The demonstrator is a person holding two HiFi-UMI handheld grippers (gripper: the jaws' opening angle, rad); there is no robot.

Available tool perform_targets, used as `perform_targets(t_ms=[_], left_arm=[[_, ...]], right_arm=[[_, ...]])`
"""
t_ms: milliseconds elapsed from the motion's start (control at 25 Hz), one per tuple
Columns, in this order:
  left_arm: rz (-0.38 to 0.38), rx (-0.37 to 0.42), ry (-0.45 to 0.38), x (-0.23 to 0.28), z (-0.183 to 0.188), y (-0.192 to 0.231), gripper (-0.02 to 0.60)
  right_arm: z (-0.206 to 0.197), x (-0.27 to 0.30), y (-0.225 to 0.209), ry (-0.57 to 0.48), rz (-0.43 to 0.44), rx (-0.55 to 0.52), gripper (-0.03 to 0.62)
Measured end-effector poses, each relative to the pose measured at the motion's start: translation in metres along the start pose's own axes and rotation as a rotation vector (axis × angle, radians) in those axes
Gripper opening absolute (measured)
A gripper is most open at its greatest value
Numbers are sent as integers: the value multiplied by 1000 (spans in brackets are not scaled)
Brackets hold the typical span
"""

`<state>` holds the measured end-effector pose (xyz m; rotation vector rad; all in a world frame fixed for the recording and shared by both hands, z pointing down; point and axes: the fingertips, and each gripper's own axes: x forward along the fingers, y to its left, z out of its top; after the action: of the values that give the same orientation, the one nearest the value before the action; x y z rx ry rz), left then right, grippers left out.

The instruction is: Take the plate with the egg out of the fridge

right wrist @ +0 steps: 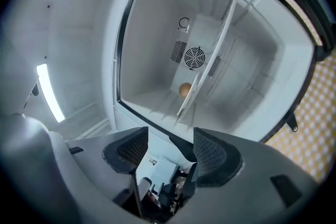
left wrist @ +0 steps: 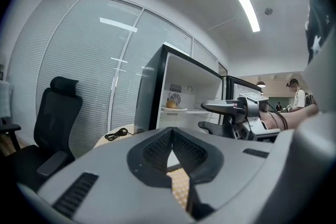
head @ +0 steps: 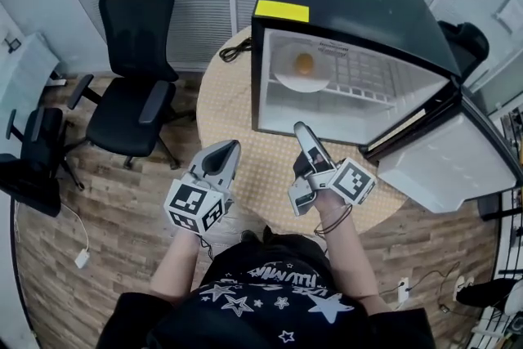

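You're pointing your released, empty right gripper (right wrist: 169, 140) at the plate (head: 282, 78) bearing the egg (head: 303, 62), well ahead inside the fridge (head: 359, 4); left gripper (left wrist: 169, 134) clenched.

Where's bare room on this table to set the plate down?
The table is bare in front of the fridge, between its open door and the table's left edge. The strip left of the fridge is narrow and holds a cable.

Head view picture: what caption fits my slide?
Left gripper and right gripper face the open fridge holding egg on plate.
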<state>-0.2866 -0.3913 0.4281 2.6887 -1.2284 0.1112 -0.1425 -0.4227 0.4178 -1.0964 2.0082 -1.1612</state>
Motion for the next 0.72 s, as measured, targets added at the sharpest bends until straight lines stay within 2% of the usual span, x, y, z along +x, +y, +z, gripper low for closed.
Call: perform_targets(t_ms=[120,400,720], left_arm=[[14,2,3,7,3,0,8],[44,5,-3,23,10,11,8],[45,-14,10,45,3,10,8]], right_arm=[[15,6,-8,-36,0,48,250],[38,34,-7,-84,79,198,250],[54,53,-15,-91,95,269,250]])
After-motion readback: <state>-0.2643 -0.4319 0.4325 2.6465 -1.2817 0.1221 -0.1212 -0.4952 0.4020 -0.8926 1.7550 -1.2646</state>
